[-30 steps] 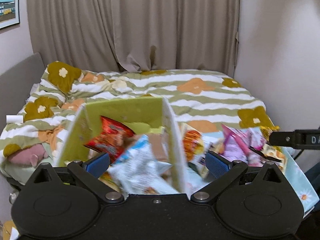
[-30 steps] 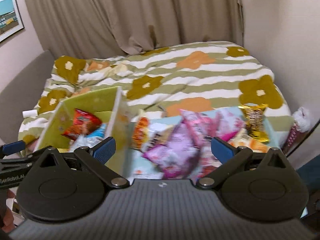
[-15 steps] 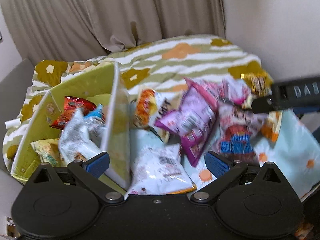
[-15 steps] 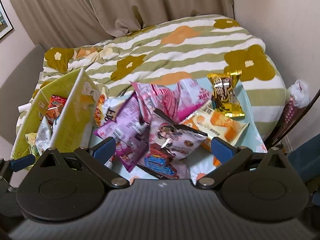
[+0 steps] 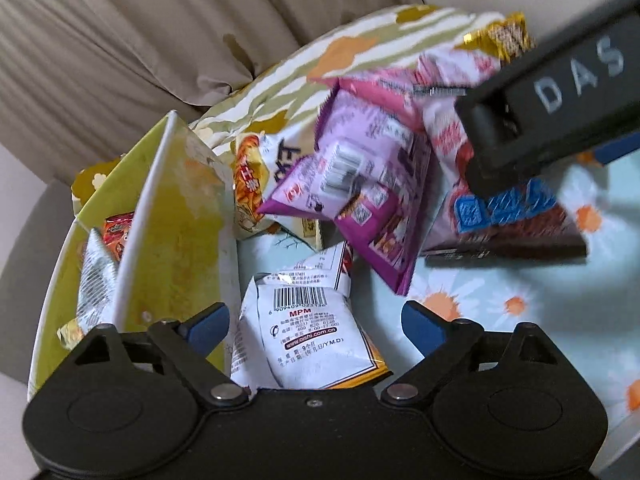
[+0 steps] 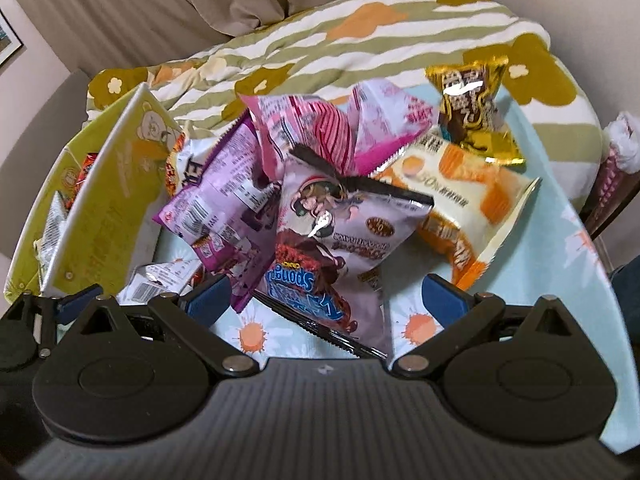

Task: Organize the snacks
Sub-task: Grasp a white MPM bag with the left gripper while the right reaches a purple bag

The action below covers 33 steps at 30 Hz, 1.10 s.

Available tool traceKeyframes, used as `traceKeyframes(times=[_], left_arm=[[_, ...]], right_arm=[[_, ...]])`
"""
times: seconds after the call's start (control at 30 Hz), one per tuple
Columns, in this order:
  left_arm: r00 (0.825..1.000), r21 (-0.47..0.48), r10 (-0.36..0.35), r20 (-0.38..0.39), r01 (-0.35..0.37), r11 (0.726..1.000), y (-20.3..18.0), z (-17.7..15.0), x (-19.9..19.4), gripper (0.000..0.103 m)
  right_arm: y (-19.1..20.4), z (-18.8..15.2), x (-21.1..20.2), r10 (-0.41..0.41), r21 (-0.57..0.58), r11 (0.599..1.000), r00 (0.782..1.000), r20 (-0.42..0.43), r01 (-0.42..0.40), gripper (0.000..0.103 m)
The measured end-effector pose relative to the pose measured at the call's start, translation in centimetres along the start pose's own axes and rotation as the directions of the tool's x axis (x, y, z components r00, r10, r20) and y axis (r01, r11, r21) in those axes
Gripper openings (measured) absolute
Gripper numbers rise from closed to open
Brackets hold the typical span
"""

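Observation:
A pile of snack bags lies on a light blue daisy cloth (image 6: 568,240). My left gripper (image 5: 316,322) is open, low over a white barcode bag (image 5: 312,336) that lies between its fingers, beside the yellow-green box (image 5: 176,216). My right gripper (image 6: 326,296) is open over a pink-and-brown cartoon bag (image 6: 340,236), which also shows in the left wrist view (image 5: 500,216). A purple bag (image 6: 224,208), a pink striped bag (image 6: 320,136), an orange-and-white bag (image 6: 468,200) and a gold bag (image 6: 472,112) lie around it. The box holds a red bag (image 5: 118,232) and a silver bag (image 5: 94,280).
A bed with a green-striped flower duvet (image 6: 360,32) lies behind the cloth. Beige curtains (image 5: 120,40) hang at the back. The right gripper's black body (image 5: 560,92) crosses the upper right of the left wrist view. An orange-and-white noodle pack (image 5: 256,184) leans against the box's wall.
Both grippers have moved forward and down toward the snack pile. The left gripper has shifted from over the box to the white barcode bag beside it. Both stay open.

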<state>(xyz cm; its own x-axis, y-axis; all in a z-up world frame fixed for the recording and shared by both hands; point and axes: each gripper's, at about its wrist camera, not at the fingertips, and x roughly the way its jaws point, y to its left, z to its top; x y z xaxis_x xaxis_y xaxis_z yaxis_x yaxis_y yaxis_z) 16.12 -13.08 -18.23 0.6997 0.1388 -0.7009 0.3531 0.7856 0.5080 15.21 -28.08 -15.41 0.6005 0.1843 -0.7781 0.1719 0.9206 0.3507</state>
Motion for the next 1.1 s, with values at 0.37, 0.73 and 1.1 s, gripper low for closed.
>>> traceKeyframes(times=[0.37,0.73,1.1], left_arm=[[0.998,-0.015,0.026,-0.056,-0.027,1.000,1.1,-0.4,2.3,0.073],[0.998,-0.094,-0.006,-0.060,0.001,0.996,2.0,-0.3,1.6,0.065],[0.997,-0.175,-0.036,-0.064,0.024,0.984,3.4,-0.4,0.7,0.065]], right_arm=[[0.0,0.5,2.5,0.003,0.029,1.000,1.000,-0.029,-0.002,0.103],[0.1,1.2,4.1,-0.014,0.026,1.000,0.999,-0.042,0.016,0.103],[0.5,1.3,6.5,0.004,0.009,1.000,0.998,-0.062,-0.003,0.098]])
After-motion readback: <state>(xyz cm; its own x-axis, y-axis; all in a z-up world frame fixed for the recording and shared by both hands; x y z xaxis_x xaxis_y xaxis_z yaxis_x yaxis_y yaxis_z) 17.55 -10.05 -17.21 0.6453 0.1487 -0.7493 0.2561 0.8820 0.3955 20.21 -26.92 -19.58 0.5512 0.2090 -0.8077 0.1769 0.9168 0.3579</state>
